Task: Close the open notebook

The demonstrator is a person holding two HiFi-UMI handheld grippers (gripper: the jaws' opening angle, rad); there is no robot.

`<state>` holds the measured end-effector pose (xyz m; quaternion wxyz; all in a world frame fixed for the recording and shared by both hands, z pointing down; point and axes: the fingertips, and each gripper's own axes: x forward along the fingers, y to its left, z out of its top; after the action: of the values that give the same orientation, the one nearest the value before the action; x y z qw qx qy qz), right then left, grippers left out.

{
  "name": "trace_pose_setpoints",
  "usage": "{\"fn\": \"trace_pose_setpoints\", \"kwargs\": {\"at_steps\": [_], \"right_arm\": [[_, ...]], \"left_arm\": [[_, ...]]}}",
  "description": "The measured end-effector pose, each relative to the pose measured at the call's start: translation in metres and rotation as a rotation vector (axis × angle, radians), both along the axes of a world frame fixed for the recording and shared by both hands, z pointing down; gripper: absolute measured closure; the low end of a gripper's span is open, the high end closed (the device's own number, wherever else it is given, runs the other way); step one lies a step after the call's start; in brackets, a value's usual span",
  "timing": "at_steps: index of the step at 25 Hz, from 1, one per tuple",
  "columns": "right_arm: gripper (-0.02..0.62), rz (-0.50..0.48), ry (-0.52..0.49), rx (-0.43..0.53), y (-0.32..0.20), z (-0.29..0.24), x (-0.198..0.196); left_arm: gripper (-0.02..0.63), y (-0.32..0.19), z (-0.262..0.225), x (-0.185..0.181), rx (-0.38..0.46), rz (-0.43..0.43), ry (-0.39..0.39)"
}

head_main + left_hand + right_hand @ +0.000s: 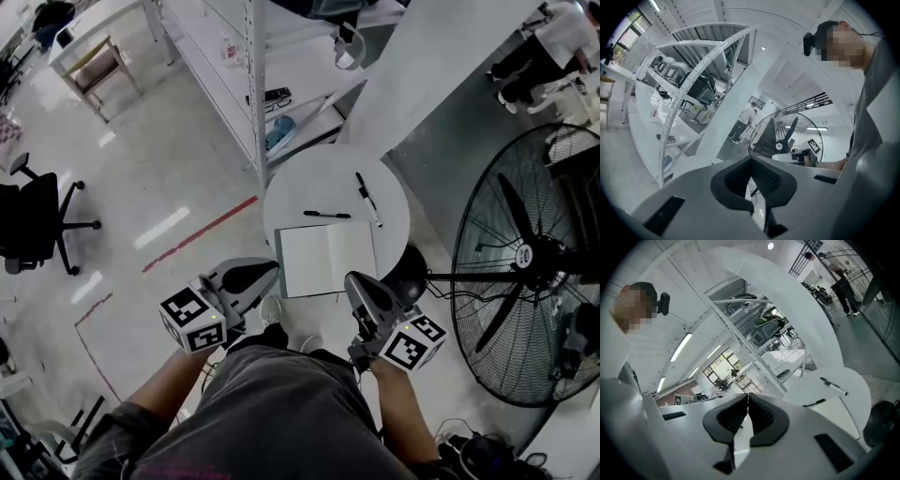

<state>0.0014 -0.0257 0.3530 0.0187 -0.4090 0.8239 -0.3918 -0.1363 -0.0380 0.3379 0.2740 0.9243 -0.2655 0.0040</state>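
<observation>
The open notebook [328, 260] lies with blank white pages up on the small round white table [309, 183], at the edge nearest me. In the right gripper view the notebook [840, 417] shows at the lower right. My left gripper [267, 273] hovers just off the notebook's left edge, its jaws shut and empty [751, 159]. My right gripper [354, 282] is at the notebook's near right corner, its jaws also shut with nothing between them [748, 397]. Neither gripper touches the notebook.
A black pen [327, 215] and a white marker [368, 199] lie on the table beyond the notebook. A large black floor fan [525, 262] stands to the right. A white shelf rack [253, 84] rises behind the table, and an office chair [33, 220] is far left.
</observation>
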Motion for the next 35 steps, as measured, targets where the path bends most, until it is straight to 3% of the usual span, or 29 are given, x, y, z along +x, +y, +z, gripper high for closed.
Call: {"fn": "trace_pose_setpoints", "kwargs": {"at_steps": [13, 24, 35], "right_arm": [[0.574, -0.018, 0.002, -0.031, -0.023, 0.016, -0.001], [0.574, -0.173, -0.005, -0.091, -0.053, 0.048, 0.012], [0.574, -0.316, 0.008, -0.159, -0.073, 0.088, 0.036]], "left_arm": [[0.592, -0.016, 0.031, -0.005, -0.049, -0.023, -0.053], [0.591, -0.019, 0.072, 0.014, -0.114, -0.152, -0.115], [0.591, -0.014, 0.139, 0.034, -0.238, -0.288, -0.173]]}}
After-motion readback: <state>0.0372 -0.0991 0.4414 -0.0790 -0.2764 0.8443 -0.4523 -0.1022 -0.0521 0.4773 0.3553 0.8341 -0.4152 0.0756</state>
